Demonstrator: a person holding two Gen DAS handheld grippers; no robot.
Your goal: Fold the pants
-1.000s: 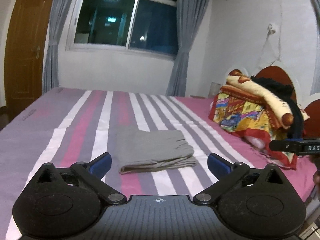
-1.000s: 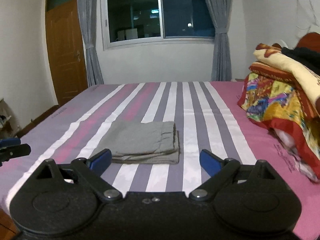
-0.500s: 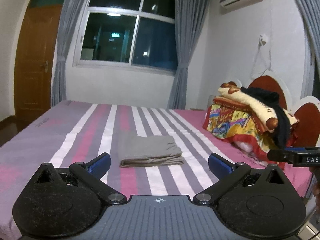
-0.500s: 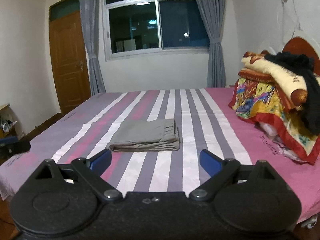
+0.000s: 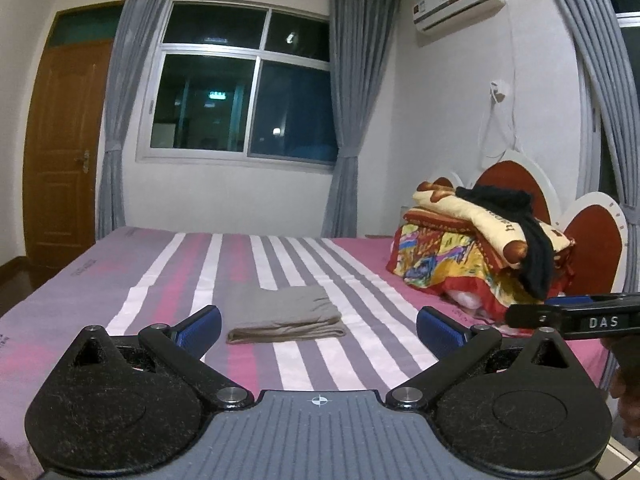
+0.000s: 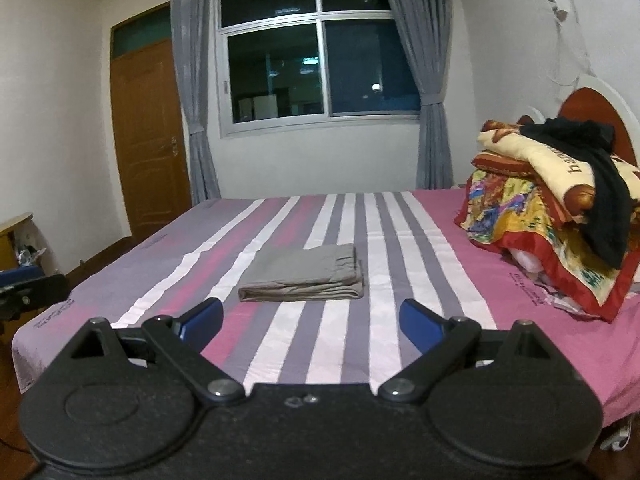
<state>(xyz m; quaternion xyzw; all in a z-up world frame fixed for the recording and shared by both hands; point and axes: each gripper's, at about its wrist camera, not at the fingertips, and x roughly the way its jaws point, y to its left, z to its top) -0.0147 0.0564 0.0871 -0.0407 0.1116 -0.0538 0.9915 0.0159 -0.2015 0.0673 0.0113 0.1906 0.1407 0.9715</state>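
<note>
Grey pants (image 5: 282, 314) (image 6: 306, 274) lie folded in a neat flat rectangle in the middle of the striped bed (image 5: 192, 280) (image 6: 400, 240). My left gripper (image 5: 318, 326) hovers at the bed's near edge, well short of the pants, open with nothing between its blue pads. My right gripper (image 6: 312, 322) is also open and empty, back from the pants near the bed's edge. The right gripper's tip (image 5: 576, 320) shows at the right edge of the left wrist view.
A pile of colourful blankets (image 5: 472, 256) (image 6: 552, 216) with a black garment on top sits by the red headboard (image 5: 592, 240) at the right. A window, grey curtains and a wooden door (image 6: 148, 140) line the far wall. A hand (image 5: 626, 408) shows at right.
Both grippers have drawn back and risen away from the folded pants, which now look smaller and farther. The pants have not moved.
</note>
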